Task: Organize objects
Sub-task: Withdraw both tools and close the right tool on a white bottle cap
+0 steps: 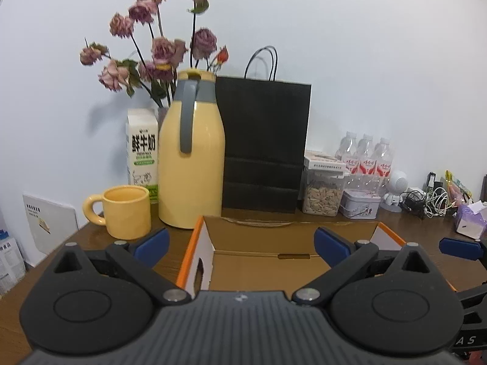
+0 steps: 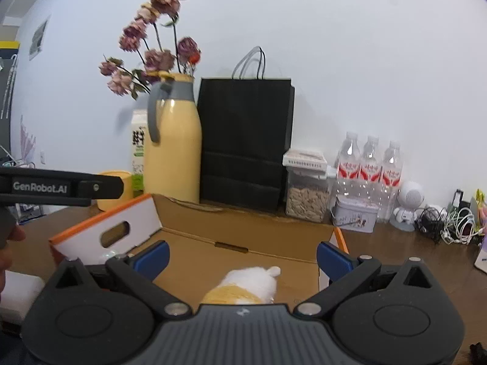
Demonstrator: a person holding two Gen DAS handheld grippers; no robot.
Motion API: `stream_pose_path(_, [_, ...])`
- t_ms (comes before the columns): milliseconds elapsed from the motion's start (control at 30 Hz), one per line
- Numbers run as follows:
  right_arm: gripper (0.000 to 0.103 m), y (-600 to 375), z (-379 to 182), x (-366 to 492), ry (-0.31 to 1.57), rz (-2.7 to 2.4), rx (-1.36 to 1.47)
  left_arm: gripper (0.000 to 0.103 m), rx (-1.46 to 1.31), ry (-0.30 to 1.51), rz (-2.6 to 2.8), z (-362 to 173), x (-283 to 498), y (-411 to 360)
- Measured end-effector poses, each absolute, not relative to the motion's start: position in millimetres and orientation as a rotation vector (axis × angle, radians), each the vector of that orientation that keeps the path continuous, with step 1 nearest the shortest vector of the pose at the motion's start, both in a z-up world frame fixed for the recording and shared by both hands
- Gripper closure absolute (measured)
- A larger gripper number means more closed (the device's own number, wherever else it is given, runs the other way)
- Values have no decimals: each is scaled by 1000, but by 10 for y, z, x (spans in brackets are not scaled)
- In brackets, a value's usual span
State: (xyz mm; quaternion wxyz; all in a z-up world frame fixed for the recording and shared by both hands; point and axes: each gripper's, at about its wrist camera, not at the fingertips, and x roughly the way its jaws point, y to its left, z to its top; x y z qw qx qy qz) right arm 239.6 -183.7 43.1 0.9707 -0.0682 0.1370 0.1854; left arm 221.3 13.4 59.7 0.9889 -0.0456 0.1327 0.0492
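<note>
Both the left gripper (image 1: 242, 243) and right gripper (image 2: 242, 258) hang with jaws spread and empty above the open cardboard box (image 2: 194, 243) (plush toy (image 2: 249, 283) inside), clear of its orange-edged flaps.

An open cardboard box (image 1: 261, 261) is set in the middle of the tabletop (image 1: 91, 237); its top is unblocked, and a plush toy (image 2: 252, 283) is seen on its floor. Passage behind the box is closed off by a row along the wall: a yellow mug (image 1: 126, 214), a milk carton (image 1: 142, 152), a tall yellow jug (image 1: 191, 158), a black paper bag (image 1: 263, 146), a seed jar (image 1: 322, 194), a tin (image 1: 359, 203) and water bottles (image 1: 368, 158). Bare tabletop is left right of the box, bounded by tangled cables (image 2: 450, 222).
</note>
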Motion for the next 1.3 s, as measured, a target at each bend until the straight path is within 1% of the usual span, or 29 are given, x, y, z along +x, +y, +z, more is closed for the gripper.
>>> stream_pose_path(233, [0, -1872, 551, 2002, 260, 389, -129, 0, -87, 241, 90, 747, 1764, 171])
stream_pose_path(467, [0, -1937, 540, 1511, 288, 404, -97, 0, -85, 253, 74, 741, 1252, 199])
stream_pose_path(833, [0, -1944, 217, 808, 389, 438, -90, 0, -85, 334, 57, 444, 598, 297])
stream_pose_path(1200, [0, -1979, -139, 409, 481, 424, -86, 0, -120, 437, 53, 12, 134, 436])
stream_pose_path(1300, [3, -1991, -203, 402, 498, 420, -78, 0, -123, 461, 58, -60, 127, 456])
